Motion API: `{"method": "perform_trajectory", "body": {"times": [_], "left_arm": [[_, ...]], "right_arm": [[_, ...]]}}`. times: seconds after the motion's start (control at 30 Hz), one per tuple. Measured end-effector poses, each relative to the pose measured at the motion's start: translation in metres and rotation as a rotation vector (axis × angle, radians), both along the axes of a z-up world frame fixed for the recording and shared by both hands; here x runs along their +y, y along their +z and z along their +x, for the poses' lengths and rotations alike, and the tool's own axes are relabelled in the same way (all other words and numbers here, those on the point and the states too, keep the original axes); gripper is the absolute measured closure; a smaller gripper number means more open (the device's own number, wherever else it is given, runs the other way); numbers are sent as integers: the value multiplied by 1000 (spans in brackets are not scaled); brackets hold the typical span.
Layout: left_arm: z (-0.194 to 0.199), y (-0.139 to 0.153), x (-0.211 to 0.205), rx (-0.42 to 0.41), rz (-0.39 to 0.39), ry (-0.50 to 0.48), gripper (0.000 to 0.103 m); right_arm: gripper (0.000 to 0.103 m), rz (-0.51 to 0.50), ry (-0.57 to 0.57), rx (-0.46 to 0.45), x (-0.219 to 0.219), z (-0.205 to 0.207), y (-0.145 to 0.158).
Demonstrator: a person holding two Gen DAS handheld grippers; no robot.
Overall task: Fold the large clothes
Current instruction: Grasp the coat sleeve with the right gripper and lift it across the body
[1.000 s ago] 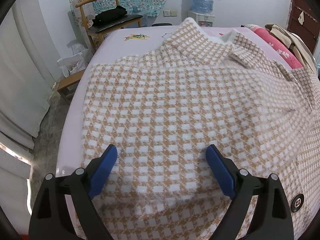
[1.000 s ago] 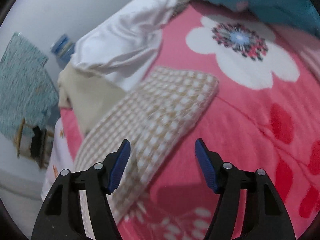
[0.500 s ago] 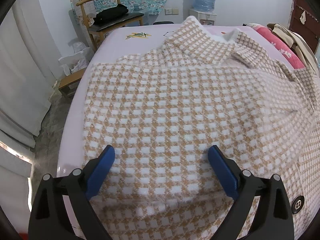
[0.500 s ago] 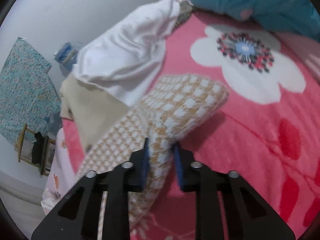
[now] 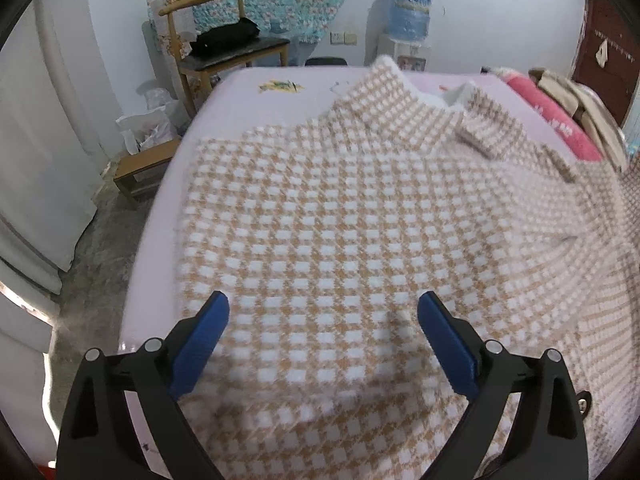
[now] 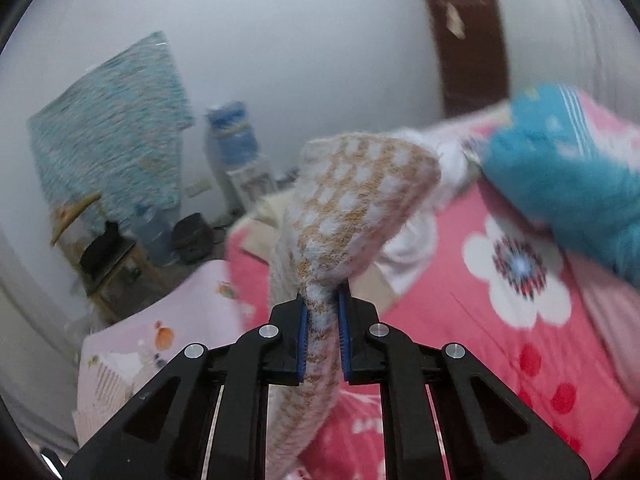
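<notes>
A large tan-and-white checked coat [image 5: 360, 200] lies spread on the pale pink bed [image 5: 248, 96] in the left wrist view. My left gripper [image 5: 322, 304] hovers just above its near part, open, with nothing between its blue pads. In the right wrist view my right gripper [image 6: 322, 304] has the coat's sleeve cuff [image 6: 360, 200] pinched between its pads. Its jaws are still closing on the cloth. The cuff sticks up above the fingers, raised off the pink flowered blanket [image 6: 500, 320]. The rest of the sleeve hangs down under the gripper.
A wooden chair [image 5: 224, 40] with a black bag and a water dispenser [image 5: 410, 12] stand by the far wall. A low stool [image 5: 144, 164] stands left of the bed. A blue cloth [image 6: 568, 168] and pale clothes lie on the blanket at the right.
My right gripper has shut on the sleeve cuff, then risen and rolled, lifting the cuff off the pink blanket. My left gripper has stayed open and nearly still.
</notes>
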State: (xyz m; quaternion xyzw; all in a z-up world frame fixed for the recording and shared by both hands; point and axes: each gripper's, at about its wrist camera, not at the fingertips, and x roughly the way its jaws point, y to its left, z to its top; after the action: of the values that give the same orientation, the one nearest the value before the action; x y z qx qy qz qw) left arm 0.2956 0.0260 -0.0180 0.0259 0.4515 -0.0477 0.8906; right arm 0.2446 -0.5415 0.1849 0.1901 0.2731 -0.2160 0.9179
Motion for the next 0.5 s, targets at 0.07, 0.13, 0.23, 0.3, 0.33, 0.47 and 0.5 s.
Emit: {"method": "perform_trajectory", "body": {"times": [0.07,0.13,0.23,0.3,0.33,0.47,0.5], "left_arm": [[-7,6,9,-15,-29,9,15],[-15,12,20,-28,-60,16,22],[-28,20,37,-35,-110,16,35],[-35,24,46,-40,-137,16,44],[-40,26,51,-42,-154,16,46],[-57,28,69,-38,-200,21,53],[-60,28,73,-34,-211,22,54]], "right_arm": [[92,-65,61,-15,35,6,21],[93,-127,130,-34,74,12,40],[93,-205,251,-70,141,20,62],[93,-235,322,-93,181,24,71],[93,-244,369,-106,206,27,74],[90,-254,559,-123,299,37,62],[88,-251,597,-114,316,39,56]]}}
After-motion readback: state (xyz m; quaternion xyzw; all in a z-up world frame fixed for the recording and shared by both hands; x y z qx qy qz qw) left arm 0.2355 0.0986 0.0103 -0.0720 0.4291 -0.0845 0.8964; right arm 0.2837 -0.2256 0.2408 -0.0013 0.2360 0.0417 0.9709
